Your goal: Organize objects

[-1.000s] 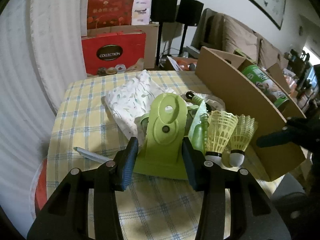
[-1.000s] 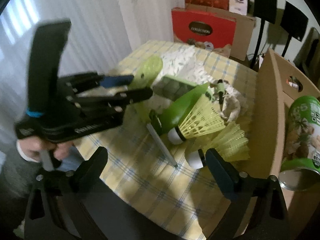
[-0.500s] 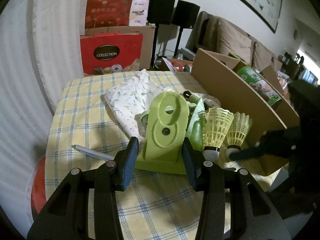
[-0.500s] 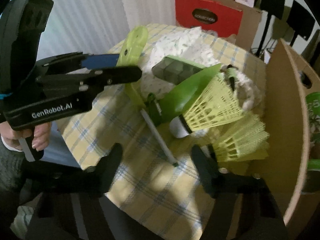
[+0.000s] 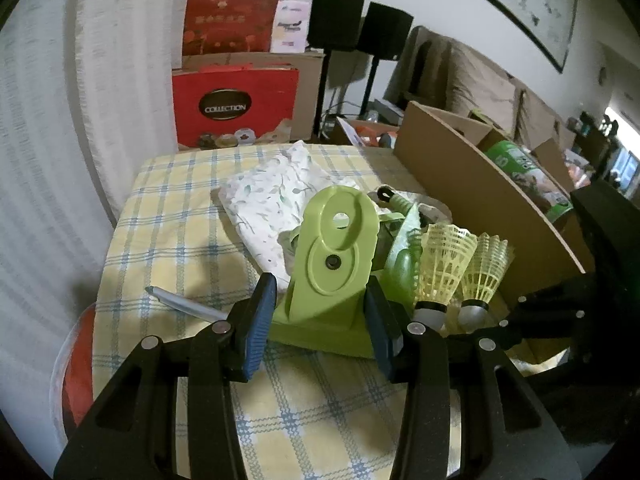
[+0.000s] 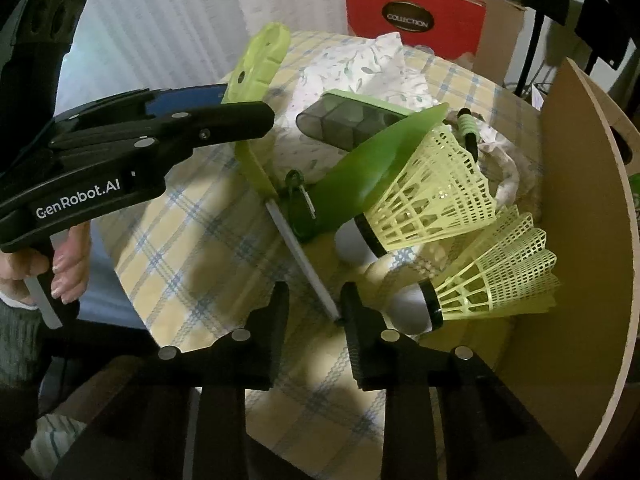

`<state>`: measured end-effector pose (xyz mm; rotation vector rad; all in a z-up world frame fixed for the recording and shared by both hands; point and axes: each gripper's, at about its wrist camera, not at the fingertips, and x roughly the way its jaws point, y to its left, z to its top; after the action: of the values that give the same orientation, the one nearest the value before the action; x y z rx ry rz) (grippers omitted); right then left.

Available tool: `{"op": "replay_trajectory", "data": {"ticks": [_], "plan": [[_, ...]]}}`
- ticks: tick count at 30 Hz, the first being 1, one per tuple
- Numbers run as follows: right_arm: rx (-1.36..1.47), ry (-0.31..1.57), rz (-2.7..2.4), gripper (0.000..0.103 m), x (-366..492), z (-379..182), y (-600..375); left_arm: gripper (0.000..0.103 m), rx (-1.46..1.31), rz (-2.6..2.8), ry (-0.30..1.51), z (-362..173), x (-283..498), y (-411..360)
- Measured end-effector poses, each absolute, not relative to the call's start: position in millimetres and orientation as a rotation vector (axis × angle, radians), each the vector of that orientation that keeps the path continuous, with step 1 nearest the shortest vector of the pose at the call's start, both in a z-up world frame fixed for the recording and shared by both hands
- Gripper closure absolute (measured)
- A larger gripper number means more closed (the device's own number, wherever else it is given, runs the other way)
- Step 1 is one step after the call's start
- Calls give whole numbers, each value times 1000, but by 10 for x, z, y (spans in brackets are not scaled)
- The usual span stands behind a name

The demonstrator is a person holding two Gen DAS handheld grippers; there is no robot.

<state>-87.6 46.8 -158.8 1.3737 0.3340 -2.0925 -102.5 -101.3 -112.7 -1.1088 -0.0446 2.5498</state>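
My left gripper (image 5: pixel 318 320) is shut on the base of an upright light-green plastic stand (image 5: pixel 332 264), blue pads against both sides. In the right wrist view the same stand (image 6: pixel 260 60) leans in the left gripper (image 6: pixel 240 108). A white pen (image 6: pixel 300 256) lies on the checked tablecloth (image 6: pixel 180 248). The right gripper (image 6: pixel 314 308) is low over the pen's near end and its jaws are closing. The pen tip sits beside the right finger, and the pads do not press it. Two yellow shuttlecocks (image 6: pixel 432 192) (image 6: pixel 500 276) lie just right of the pen.
A tall cardboard box (image 5: pixel 480 208) holding a green can (image 5: pixel 524 168) bounds the right side. A floral cloth (image 5: pixel 272 192), a smoky green-lidded case (image 6: pixel 348 120) and a green blade-shaped piece (image 6: pixel 372 168) lie behind the stand. Red gift boxes (image 5: pixel 236 108) stand beyond the table.
The right gripper has dropped toward the table and its jaws have narrowed from wide apart to close around the pen's end. The left gripper and the stand have not moved.
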Motion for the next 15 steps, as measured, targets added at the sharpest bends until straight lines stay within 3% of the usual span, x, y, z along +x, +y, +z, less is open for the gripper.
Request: {"op": "replay_trajectory", "data": {"ticks": [3, 15], "plan": [[1372, 284, -2097, 88, -933, -1567, 502, 62, -1127, 2564, -40, -1099, -1038, -1013], [1276, 168, -2057, 89, -697, -1182, 647, 62, -1093, 2545, 15, -690, -973, -1005]]}}
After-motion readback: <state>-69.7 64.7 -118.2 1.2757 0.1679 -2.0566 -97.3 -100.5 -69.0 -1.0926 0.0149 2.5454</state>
